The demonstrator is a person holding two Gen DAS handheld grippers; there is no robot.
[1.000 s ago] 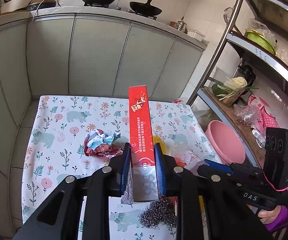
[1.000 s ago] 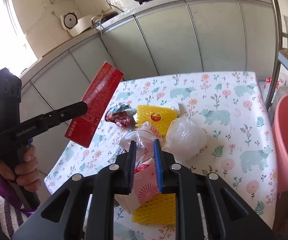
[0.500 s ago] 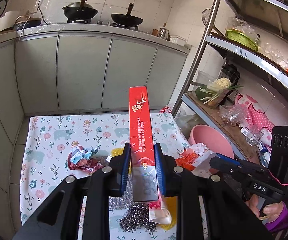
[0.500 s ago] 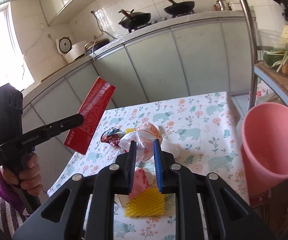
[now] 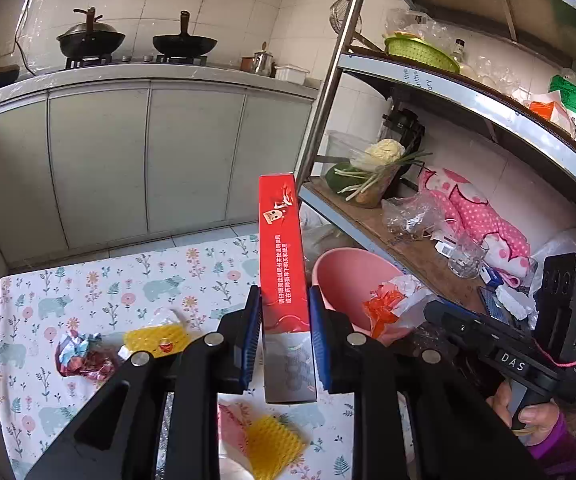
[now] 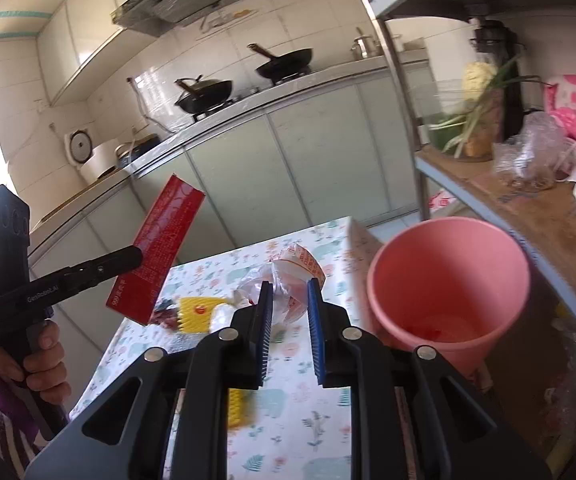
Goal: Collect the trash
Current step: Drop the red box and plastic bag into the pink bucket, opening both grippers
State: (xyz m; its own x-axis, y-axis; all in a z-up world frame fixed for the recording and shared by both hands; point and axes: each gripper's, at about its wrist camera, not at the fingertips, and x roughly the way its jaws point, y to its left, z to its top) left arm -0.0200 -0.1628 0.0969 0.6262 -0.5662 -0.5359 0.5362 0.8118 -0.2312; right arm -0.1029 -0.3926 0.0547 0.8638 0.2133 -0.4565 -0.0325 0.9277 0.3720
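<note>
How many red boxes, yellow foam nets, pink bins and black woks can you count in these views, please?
Red box: 1
Yellow foam nets: 2
Pink bin: 1
Black woks: 2
Total: 6

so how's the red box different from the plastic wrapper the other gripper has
The red box is long, rigid and straight-edged; the plastic wrapper is soft and crumpled. The box is solid red with print; the wrapper is clear and white with orange print. Shared: each is clamped in a gripper, left gripper and right gripper, lifted near the pink bin.
</note>
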